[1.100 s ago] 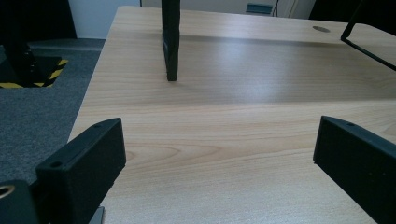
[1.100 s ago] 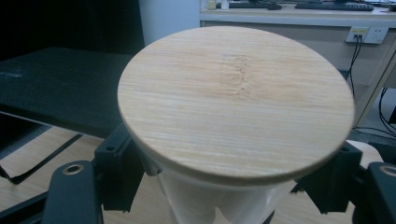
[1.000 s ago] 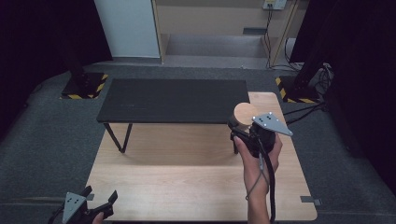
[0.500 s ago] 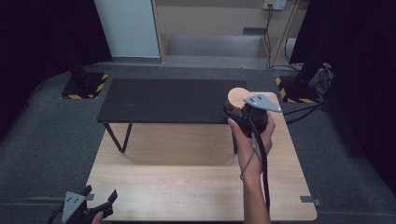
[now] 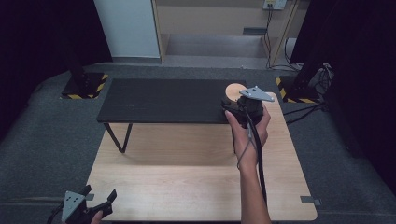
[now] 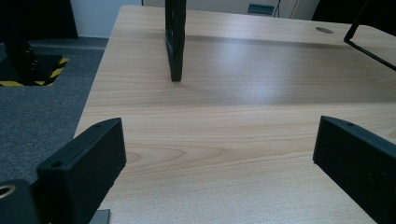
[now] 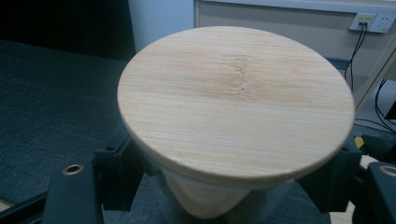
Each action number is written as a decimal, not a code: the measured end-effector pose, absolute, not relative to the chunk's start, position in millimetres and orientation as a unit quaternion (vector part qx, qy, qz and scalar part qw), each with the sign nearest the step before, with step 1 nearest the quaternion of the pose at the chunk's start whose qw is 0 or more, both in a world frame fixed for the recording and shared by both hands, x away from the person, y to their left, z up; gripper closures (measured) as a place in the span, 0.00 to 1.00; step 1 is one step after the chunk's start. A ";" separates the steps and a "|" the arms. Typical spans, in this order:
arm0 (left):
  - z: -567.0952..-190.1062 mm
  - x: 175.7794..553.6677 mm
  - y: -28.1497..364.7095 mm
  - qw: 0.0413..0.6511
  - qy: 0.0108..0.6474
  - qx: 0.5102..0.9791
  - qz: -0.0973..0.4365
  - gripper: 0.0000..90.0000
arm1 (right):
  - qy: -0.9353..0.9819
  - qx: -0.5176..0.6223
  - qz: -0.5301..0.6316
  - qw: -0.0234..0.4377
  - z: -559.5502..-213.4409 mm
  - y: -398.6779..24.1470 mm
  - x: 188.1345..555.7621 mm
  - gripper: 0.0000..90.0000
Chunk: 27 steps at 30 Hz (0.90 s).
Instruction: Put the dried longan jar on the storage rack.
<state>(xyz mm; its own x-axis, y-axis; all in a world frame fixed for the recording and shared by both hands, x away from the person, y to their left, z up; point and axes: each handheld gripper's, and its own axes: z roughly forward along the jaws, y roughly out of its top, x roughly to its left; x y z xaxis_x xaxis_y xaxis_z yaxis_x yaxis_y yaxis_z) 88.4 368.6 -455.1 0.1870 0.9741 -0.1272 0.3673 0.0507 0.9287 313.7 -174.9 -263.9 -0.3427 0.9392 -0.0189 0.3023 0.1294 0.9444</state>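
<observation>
**Right claw clamped on lidded jar over dark bench**

Jar (image 7: pixel 210 196) with round wooden lid (image 7: pixel 236 100), clear wall below the lid, contents can't be made out. Right claw (image 5: pixel 236 100) has its jaws closed against the jar's sides just under the lid, holding it above the right end of the black bench (image 5: pixel 163 100). Right hand (image 5: pixel 250 133) wraps the grip, cable trailing down the forearm. Left claw (image 5: pixel 100 200) sits low at the near left edge of the wooden counter (image 5: pixel 187 172), jaws spread wide, nothing between them. Grey carpet (image 5: pixel 46 140) around, wall sockets at back.
</observation>
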 end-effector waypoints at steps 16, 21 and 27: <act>-456.1 89.6 370.6 0.471 0.553 0.608 0.321 0.01 | 0.680 0.467 0.461 0.327 -262.6 -171.8 334.4 0.28; -456.6 89.1 372.1 0.472 0.554 0.606 0.322 0.01 | 0.680 0.467 0.461 0.328 -263.3 -170.4 335.4 0.28; -457.1 88.4 373.2 0.472 0.555 0.605 0.321 0.01 | 0.678 0.466 0.465 0.325 -264.3 -171.8 335.6 0.26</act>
